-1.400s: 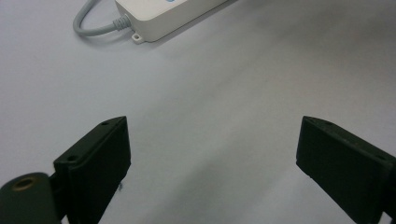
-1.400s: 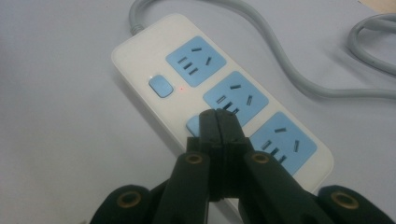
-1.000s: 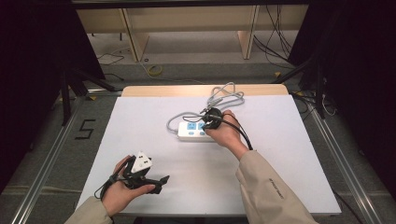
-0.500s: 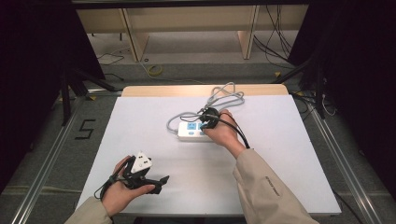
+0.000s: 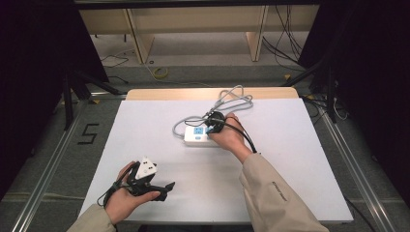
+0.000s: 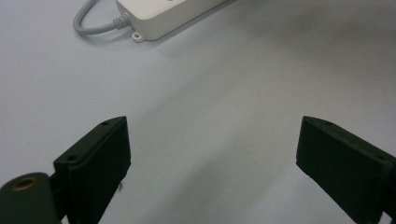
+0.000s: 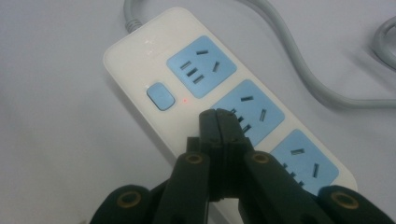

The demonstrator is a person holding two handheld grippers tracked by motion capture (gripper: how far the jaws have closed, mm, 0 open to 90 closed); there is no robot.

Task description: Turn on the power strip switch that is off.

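While the red lamp beside the switch (image 7: 161, 96) glows, findings are:
Strip (image 5: 199, 137): flat at mid-table, cord (image 5: 232, 99) coiled behind it.
Right gripper (image 7: 219, 122): jaws pressed together into one blunt tip, poised over the middle socket just beside the switch, seemingly for pressing.
Left gripper (image 6: 212, 154): jaws spread, holding nothing, parked near the front edge, well clear.

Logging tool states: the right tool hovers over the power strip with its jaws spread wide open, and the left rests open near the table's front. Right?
Not quite. In the right gripper view the right tool is shut, jaws pressed together over the power strip. The left tool is open, as said.
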